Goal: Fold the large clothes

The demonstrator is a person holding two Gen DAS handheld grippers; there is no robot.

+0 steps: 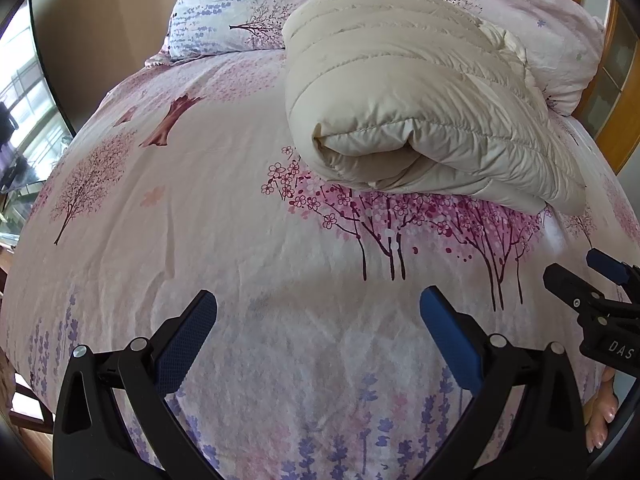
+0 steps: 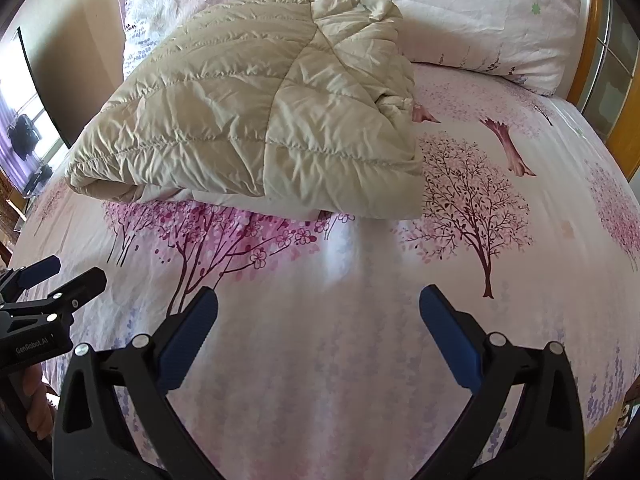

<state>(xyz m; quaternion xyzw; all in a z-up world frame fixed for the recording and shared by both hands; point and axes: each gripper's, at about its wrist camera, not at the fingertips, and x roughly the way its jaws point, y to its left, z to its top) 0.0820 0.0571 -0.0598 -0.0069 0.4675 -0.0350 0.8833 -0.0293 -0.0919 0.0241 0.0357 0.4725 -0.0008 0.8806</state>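
Observation:
A cream quilted puffer coat (image 1: 416,108) lies folded into a thick bundle on the bed, toward the pillows. In the right wrist view the same coat (image 2: 256,120) sits at the upper left. My left gripper (image 1: 318,304) hovers open over the bedsheet, well short of the coat, with nothing between its blue pads. My right gripper (image 2: 318,304) is open too, empty, and equally short of the bundle. Each gripper shows in the other's view: the right one (image 1: 588,272) at the right edge, the left one (image 2: 68,270) at the left edge.
The bed wears a pink sheet (image 1: 200,240) printed with trees and flowers. Two matching pillows (image 2: 460,20) lie behind the coat. A wooden frame (image 1: 616,92) stands along the right side, and a window (image 1: 24,92) lies to the left. A hand (image 1: 600,420) holds the right gripper.

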